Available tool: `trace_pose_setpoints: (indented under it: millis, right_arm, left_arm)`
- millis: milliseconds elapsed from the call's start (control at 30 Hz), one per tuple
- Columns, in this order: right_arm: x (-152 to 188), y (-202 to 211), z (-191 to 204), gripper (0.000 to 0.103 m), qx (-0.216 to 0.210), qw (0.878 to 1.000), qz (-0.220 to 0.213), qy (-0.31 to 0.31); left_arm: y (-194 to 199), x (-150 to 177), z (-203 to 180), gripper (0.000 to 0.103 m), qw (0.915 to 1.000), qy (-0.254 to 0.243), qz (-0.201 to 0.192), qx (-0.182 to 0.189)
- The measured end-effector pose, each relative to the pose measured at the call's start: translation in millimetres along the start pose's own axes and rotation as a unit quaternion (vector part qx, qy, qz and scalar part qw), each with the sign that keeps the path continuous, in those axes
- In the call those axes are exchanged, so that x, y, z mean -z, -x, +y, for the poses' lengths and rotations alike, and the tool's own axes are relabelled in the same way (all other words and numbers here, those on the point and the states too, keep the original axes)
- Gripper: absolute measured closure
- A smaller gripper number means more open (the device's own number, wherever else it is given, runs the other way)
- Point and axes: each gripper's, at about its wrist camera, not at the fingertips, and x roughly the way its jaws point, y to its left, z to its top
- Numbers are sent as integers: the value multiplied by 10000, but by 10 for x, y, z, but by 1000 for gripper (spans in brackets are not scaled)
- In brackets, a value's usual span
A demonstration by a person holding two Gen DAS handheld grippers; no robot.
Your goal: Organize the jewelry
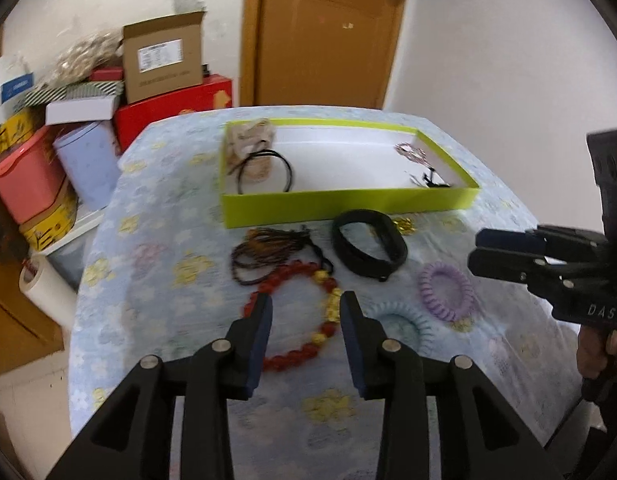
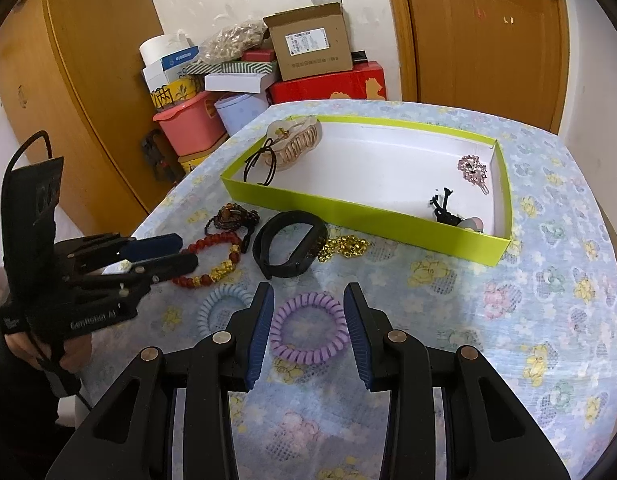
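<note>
Left wrist view, left gripper (image 1: 306, 304): I saw its jaws spread apart and empty, hanging just above the red and gold bead bracelet (image 1: 298, 316).
Left wrist view, bearing: the bracelet lay flat on the surface (image 1: 156, 208), straight ahead and below, its ring roughly spanning the gap between the jaws.
Left wrist view, destination: the green tray (image 1: 348, 202) sat farther ahead, beyond the black band (image 1: 368, 246).
Right wrist view, right gripper (image 2: 309, 300): I saw it released too, holding nothing, framing the purple coil hair tie (image 2: 308, 328) between its fingers.
Right wrist view, bearing: the tie lay flat, dead centre, a round ring with no long axis to speak of.
Right wrist view, nearer arm: I judged the right nearer the purple tie, the left nearer the bracelet; the blue coil tie (image 2: 224, 304) lay between them.
</note>
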Motion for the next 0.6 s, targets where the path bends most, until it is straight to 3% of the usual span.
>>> trace_pose_setpoints:
  millis: [367,433,500,600]
  right_arm:
    - [19,36,-23,65,2,10000,-28,-37]
    - [20,20,-18,65,-13,10000,-17,-31]
    - [14,1,-11,65,-33,10000,-5,-19]
    - [-15,-38,2,65,-70,10000,1,-17]
  left_arm:
    - [-219,9,-152,67,9991,-301,296,-26]
    - [-226,11,-179,70,9987,-387,309,-150]
    - [-232,17,-217,83,9978,-504,313,-294]
    - [-225,29,-264,93,9972,-625,314,-276]
